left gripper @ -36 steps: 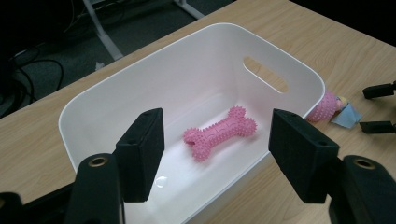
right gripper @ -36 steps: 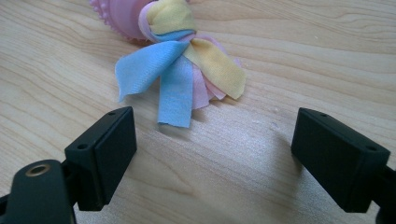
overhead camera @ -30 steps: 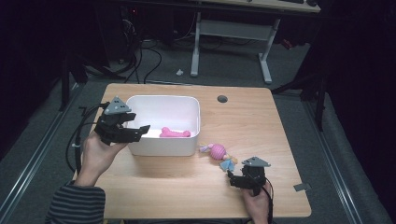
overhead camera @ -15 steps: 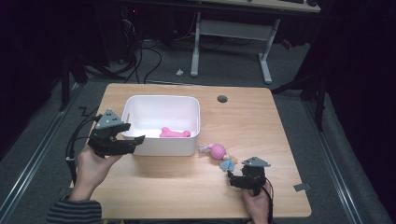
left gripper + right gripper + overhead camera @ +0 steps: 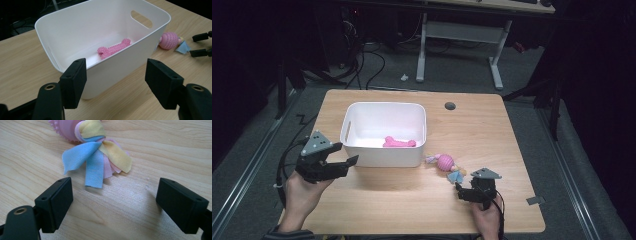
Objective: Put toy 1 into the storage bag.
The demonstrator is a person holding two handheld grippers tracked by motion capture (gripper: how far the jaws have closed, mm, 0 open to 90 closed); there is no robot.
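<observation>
A pink spiky ball toy [image 5: 445, 162] with a tassel of blue, yellow and pink cloth strips [image 5: 98, 161] lies on the wooden table [image 5: 492, 135], just beside the near right corner of a white bin [image 5: 384, 132], where a pink knobbly bone toy [image 5: 399, 143] already rests on the floor of the bin. The right gripper [image 5: 468, 192] sits low on the table a little short of the tassel, its two black jaws spread apart with bare wood between them and the cloth ends just beyond their tips. The left gripper [image 5: 346, 165] hangs off the bin's near left corner, its jaws also apart and holding nothing, aimed at the bin wall. The work in hand looks to be clearing toys into the bin, with the ball next. The likely trouble lies in the tassel: a grab that catches only the loose strips could leave the heavier ball swinging, and it might knock the bin's rim or slip free on the way over. Jaws closing too low could scrape the table and push the toy away instead of pinching it, and the round ball may roll toward the bin wall. The left gripper, standing close to the light bin, could shove it sideways if it drifts further in, shifting the target just as the toy is carried across
</observation>
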